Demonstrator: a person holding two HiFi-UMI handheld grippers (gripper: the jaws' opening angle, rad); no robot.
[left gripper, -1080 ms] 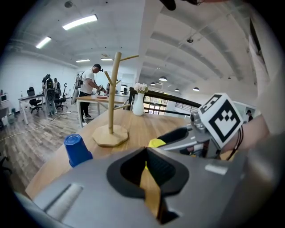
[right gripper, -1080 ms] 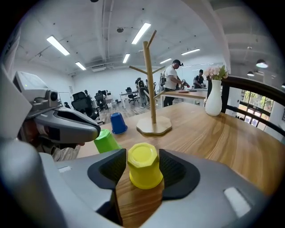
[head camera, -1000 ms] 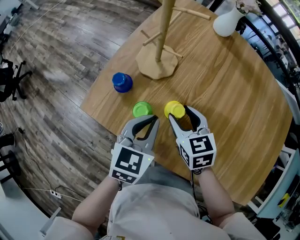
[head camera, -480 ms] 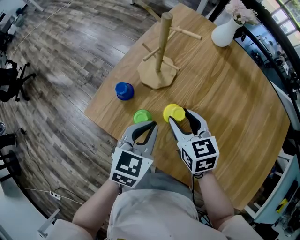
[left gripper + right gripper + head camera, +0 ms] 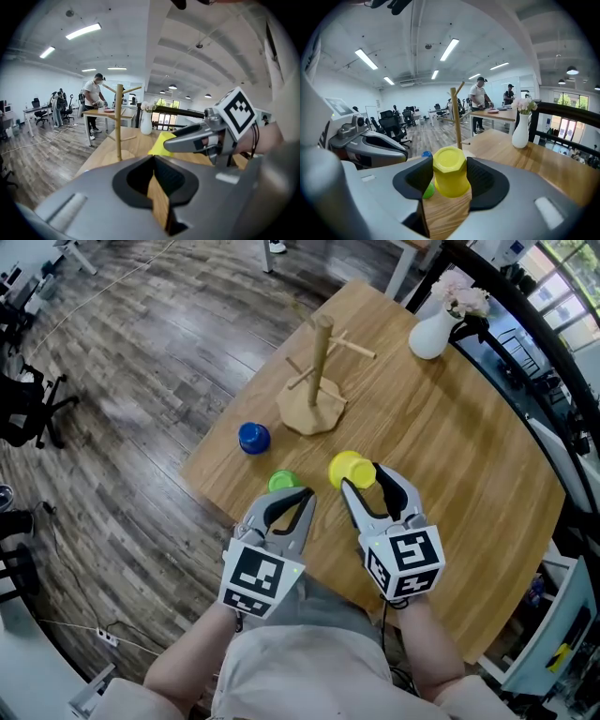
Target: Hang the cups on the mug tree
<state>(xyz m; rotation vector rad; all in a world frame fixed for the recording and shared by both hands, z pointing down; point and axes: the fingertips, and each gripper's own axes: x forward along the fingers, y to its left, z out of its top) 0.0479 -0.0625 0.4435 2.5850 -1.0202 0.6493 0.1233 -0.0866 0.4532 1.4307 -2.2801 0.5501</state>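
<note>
Blue and rounded, a small plastic cup sat on the pale wood-grain table, ahead of the left gripper and off to its left. A green cup stood just beyond that gripper's tips, partly covered by them in the head view. The left gripper, grey with dark ridged pads, was clenched: its jaws met at the tips and held nothing, only the tabletop showing through the oval gap behind them.

Further ahead, between the lines of the two grippers, rose the mug tree, a plain wooden post with slim pegs on a flat many-sided base; no cup hung on it.

The right gripper stood wide and grasped the yellow cup, a glossy plastic piece with a hexagonal end facing the gripper's camera, its sides pressed by both pads. Well beyond, to the right, a smooth white vase held pale flowers.
</note>
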